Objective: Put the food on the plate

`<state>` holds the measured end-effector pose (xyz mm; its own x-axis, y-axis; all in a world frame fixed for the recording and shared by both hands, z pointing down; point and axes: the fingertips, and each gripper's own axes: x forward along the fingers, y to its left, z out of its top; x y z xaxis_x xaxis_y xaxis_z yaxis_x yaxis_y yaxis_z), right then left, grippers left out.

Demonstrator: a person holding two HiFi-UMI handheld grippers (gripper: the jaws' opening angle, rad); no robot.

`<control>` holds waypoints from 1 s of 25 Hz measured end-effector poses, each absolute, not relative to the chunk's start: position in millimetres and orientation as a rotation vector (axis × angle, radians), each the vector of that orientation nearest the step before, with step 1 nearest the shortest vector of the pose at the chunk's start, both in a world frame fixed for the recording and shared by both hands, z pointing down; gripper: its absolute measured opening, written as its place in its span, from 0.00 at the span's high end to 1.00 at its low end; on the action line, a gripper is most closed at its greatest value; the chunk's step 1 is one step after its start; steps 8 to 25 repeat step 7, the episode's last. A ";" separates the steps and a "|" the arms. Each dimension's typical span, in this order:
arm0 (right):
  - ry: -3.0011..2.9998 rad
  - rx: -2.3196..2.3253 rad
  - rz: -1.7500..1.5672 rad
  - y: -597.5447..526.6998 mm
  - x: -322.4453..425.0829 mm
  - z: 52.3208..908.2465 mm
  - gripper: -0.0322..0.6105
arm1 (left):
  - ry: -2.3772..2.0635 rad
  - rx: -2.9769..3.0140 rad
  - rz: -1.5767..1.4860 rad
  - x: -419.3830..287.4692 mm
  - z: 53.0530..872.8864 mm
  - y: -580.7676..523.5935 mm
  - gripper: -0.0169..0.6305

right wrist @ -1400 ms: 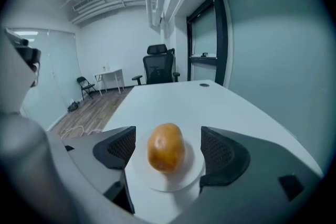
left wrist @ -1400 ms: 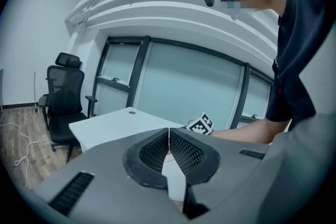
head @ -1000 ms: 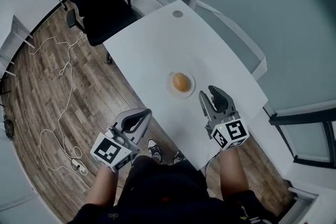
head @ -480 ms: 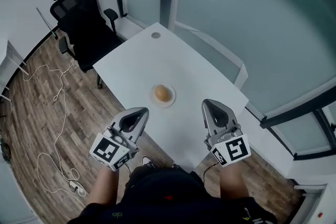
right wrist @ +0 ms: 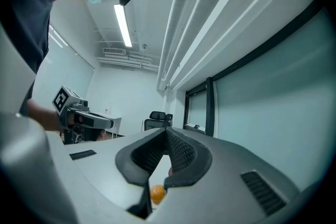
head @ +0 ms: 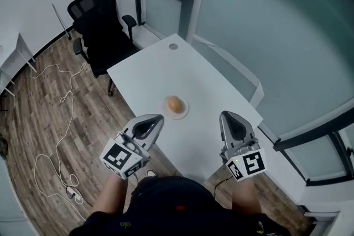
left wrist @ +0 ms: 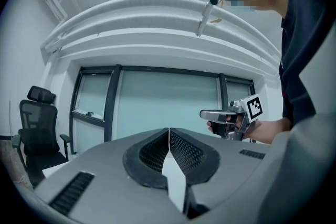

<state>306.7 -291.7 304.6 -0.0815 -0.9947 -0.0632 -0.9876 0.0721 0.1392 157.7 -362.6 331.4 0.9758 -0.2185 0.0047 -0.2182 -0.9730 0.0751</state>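
The food (head: pixel 175 104), a round orange piece, sits on a small white plate (head: pixel 184 113) near the middle of the white table (head: pixel 160 69). From where I steer, neither claw is touching it.

The left claw (head: pixel 159 117) hangs over the near edge of the table, to the left of the plate and apart from it. In the left gripper view its jaws are pressed together along their whole length with nothing between them.

The right claw (head: pixel 227 114) hangs over the near right part of the table, on the other side of the plate and a bit further from it. In the right gripper view its jaws are closed tip to tip and hold nothing. The orange food only shows through the small gap under them, down on the table below.

Each claw can be seen from the other one's camera, held level in a hand.

A small round cap (head: pixel 173 46) is set into the far end of the tabletop. Past that end, a black office chair (head: pixel 102 25) stands on the wood floor (head: pixel 33 113). A thin pale cable (head: pixel 58 119) trails in loops across the boards to my left. Along the right side of the table runs a glass wall (head: pixel 265 19) with dark frames.
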 end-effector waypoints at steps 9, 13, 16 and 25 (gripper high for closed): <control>-2.286 2.071 -0.206 -300.5 301.7 303.1 0.91 | -0.372 3.062 0.019 151.6 329.9 -365.5 0.94; -2.286 2.071 -0.206 -300.5 301.7 303.1 0.91 | -0.372 3.062 0.019 151.6 329.9 -365.5 0.94; -2.286 2.071 -0.206 -300.5 301.7 303.1 0.91 | -0.372 3.062 0.019 151.6 329.9 -365.5 0.94; -2.286 2.071 -0.206 -300.5 301.7 303.1 0.91 | -0.372 3.062 0.019 151.6 329.9 -365.5 0.94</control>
